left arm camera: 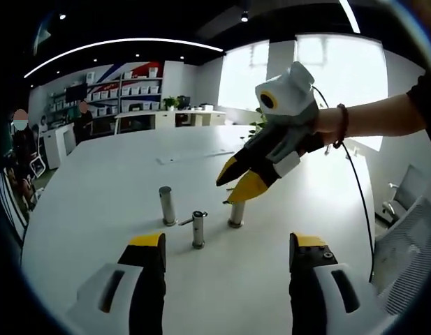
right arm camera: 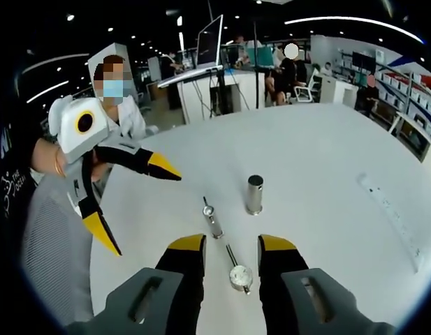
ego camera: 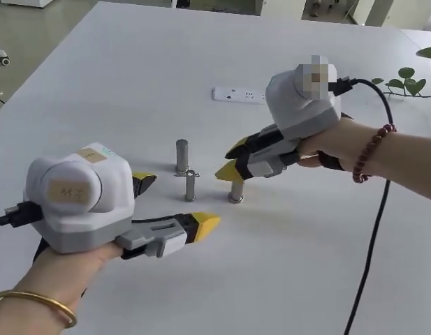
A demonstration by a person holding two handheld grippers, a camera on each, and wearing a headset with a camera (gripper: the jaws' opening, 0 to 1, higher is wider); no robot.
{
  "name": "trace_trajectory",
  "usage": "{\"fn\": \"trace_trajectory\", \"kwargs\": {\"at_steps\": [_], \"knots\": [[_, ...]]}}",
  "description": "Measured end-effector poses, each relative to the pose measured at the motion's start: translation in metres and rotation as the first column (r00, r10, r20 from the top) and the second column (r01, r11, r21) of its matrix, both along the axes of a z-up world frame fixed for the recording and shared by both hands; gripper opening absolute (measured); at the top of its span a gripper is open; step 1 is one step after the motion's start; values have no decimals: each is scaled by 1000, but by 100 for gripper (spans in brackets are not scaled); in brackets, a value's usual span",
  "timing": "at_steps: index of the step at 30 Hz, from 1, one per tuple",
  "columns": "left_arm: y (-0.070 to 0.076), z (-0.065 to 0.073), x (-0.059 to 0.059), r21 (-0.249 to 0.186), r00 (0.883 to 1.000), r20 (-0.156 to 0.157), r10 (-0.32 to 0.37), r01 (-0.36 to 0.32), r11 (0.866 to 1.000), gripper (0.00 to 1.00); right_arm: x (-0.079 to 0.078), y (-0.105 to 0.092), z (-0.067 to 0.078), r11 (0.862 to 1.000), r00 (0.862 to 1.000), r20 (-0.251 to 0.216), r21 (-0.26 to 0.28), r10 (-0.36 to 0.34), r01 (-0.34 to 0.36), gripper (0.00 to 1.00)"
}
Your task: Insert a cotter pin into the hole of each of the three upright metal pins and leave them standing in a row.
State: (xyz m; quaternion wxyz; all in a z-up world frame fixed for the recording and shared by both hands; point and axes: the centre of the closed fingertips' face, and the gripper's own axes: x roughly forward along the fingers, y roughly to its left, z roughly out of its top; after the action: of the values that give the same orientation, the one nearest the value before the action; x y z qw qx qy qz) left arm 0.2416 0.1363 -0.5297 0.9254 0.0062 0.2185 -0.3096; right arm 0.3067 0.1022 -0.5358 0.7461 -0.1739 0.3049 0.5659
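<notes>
Three upright metal pins stand on the white table (ego camera: 131, 84). The far pin (ego camera: 181, 155) (left arm camera: 166, 204) (right arm camera: 254, 193) is bare. The middle pin (ego camera: 191, 185) (left arm camera: 198, 229) (right arm camera: 212, 218) has a cotter pin crosswise through its top. My right gripper (ego camera: 230, 160) (left arm camera: 243, 181) (right arm camera: 232, 244) hovers open just above the third pin (ego camera: 235, 192) (left arm camera: 235, 213) (right arm camera: 240, 277). A thin cotter pin (right arm camera: 230, 255) juts from that pin's top, between the jaws and untouched. My left gripper (ego camera: 174, 202) (left arm camera: 229, 244) (right arm camera: 131, 202) is open with nothing in it, near the front of the row.
A white power strip (ego camera: 239, 94) lies further back on the table. Green plant leaves (ego camera: 411, 80) sit at the right edge. The right gripper's black cable (ego camera: 374, 230) trails across the table's right side. People and desks stand beyond the table.
</notes>
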Motion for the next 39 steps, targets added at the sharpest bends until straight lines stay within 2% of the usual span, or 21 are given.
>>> {"fn": "trace_trajectory", "kwargs": {"at_steps": [6,10,15,18,21,24,28,32,39], "knots": [[3,0,-2,3,1000,-3,4,-4,1000,77,9,17,10,998,999,10,55,-32,31,25],[6,3,-1,1,1000,4,12,-12,1000,78,22,29,12,994,997,18,84,-74,72,27],[9,4,-1,19,1000,19,9,-10,1000,81,31,40,7,994,995,39,73,-87,84,27],[9,2,-2,32,1000,20,7,-7,999,82,38,47,7,991,993,49,85,-105,101,27],[9,1,-3,37,1000,19,1,-1,999,82,44,54,1,988,992,30,100,-120,117,26],[9,1,-3,39,1000,22,0,-1,999,82,52,59,-8,989,992,26,88,-121,118,25],[10,1,-1,25,1000,21,11,-11,1000,83,50,63,-12,989,993,27,92,-119,116,22],[10,-2,-2,21,1000,15,9,-9,1000,83,51,65,-23,989,993,10,85,-120,118,21],[6,-6,-4,32,1000,3,-9,9,999,82,52,67,-30,990,993,7,79,-118,117,17]]}}
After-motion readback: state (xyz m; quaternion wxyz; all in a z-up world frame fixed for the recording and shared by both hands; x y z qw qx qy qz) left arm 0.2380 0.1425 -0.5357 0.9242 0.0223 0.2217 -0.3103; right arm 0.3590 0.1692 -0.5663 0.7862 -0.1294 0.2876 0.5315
